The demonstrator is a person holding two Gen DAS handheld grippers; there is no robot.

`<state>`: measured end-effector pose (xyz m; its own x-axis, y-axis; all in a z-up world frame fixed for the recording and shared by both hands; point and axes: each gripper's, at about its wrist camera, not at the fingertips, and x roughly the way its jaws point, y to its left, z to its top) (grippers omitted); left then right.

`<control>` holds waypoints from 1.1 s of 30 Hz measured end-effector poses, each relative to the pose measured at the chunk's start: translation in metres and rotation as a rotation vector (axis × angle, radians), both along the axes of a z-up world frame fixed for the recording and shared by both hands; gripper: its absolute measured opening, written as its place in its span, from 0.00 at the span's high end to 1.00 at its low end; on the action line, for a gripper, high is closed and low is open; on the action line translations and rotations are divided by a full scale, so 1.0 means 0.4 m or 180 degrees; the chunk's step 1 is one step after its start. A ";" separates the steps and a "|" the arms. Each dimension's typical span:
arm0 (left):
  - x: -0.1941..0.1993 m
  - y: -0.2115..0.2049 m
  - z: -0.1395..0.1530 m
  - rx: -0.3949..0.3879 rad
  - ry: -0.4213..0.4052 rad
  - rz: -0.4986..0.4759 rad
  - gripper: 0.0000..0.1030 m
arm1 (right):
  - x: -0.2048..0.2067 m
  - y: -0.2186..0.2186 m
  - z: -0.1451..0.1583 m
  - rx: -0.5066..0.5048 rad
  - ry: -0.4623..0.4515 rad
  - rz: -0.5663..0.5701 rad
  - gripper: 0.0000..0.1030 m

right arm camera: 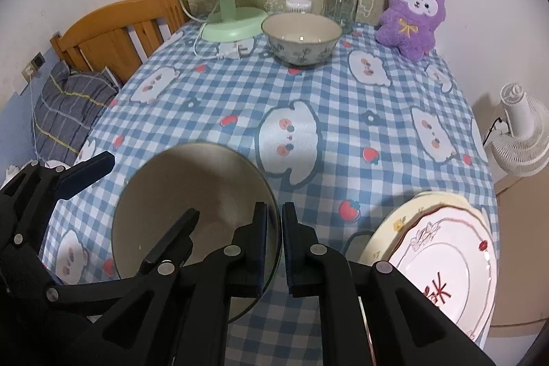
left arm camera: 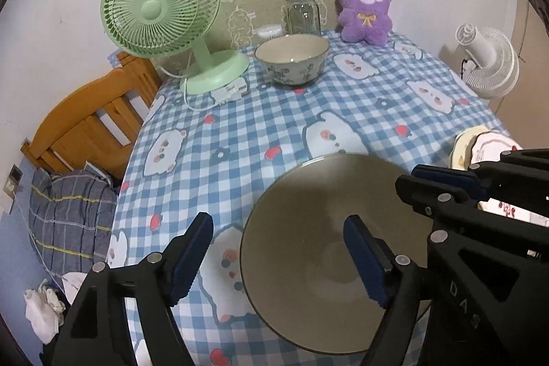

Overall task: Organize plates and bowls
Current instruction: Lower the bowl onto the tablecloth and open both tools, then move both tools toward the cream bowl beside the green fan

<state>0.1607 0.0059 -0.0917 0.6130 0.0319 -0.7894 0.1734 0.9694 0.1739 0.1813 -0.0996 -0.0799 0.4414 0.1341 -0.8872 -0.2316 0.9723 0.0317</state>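
A wide beige bowl [left arm camera: 319, 215] [right arm camera: 192, 184] with a dark rim is near the table's front edge. My right gripper [right arm camera: 276, 218] [left arm camera: 417, 180] is shut on its right rim, one pad inside and one outside. My left gripper [left arm camera: 279, 259] [right arm camera: 152, 184] is open and straddles the bowl's left rim without pressing on it. A blue-patterned bowl [left arm camera: 291, 60] [right arm camera: 302, 40] stands at the back of the table. At the front right, a white plate [right arm camera: 442, 263] with red marks lies on a cream plate [right arm camera: 391, 225]; in the left wrist view this stack of plates [left arm camera: 487, 143] is partly hidden by the right gripper.
On the checked tablecloth [right arm camera: 343, 112] at the back stand a green fan [left arm camera: 161, 12], its cord trailing forward, a glass jar [left arm camera: 302, 12] and a purple plush toy [left arm camera: 365, 9]. A wooden frame [left arm camera: 92, 122] and folded cloth lie left of the table, a white fan [right arm camera: 521, 132] to its right.
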 end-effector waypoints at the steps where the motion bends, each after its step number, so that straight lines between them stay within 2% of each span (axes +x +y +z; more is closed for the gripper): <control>1: 0.001 0.001 0.005 -0.0003 -0.0010 -0.0008 0.22 | 0.000 0.000 0.007 0.0007 -0.0014 0.0004 0.89; 15: 0.053 0.006 0.077 -0.0108 -0.0160 -0.0005 0.22 | 0.043 0.001 0.086 -0.0006 -0.0319 -0.0037 0.88; 20: 0.094 0.008 0.098 -0.0129 -0.0226 0.0005 0.22 | 0.085 -0.002 0.105 0.0035 -0.0423 -0.0099 0.88; 33: 0.224 0.006 0.110 -0.0125 -0.0259 0.0030 0.23 | 0.219 0.002 0.115 -0.0004 -0.0456 0.0006 0.88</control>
<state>0.2504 0.0082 -0.0477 0.6750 0.0080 -0.7378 0.1511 0.9773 0.1488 0.2689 -0.0987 -0.0339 0.5634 0.1339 -0.8153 -0.2354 0.9719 -0.0031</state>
